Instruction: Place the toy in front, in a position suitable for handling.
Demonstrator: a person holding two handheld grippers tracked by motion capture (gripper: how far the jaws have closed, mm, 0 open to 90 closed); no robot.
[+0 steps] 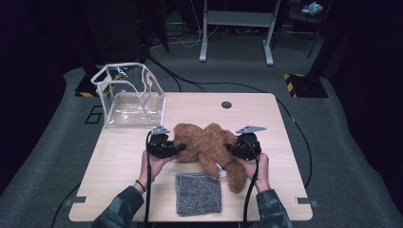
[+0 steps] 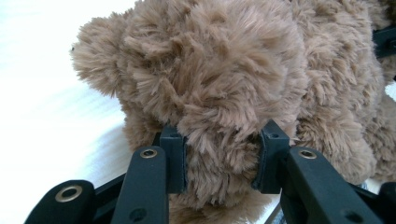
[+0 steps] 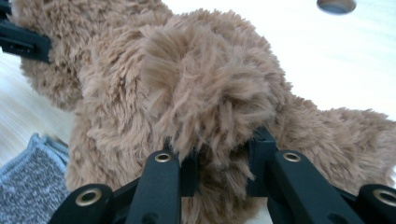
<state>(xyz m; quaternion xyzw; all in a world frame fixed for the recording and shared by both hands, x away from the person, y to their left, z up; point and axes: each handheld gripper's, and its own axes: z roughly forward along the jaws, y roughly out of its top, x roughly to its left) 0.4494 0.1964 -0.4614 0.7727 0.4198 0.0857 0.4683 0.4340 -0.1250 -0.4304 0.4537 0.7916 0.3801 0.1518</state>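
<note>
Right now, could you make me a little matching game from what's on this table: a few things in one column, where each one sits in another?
Things:
1. teddy bear
2. clear bag
3. grey cloth
4. round hole

Places:
A. near edge of the table, in front of the bear
B. far left corner, standing open
C. middle, clamped between both grippers
D. far side, right of the bag

Pairs: 1-C, 2-B, 3-A, 4-D
</note>
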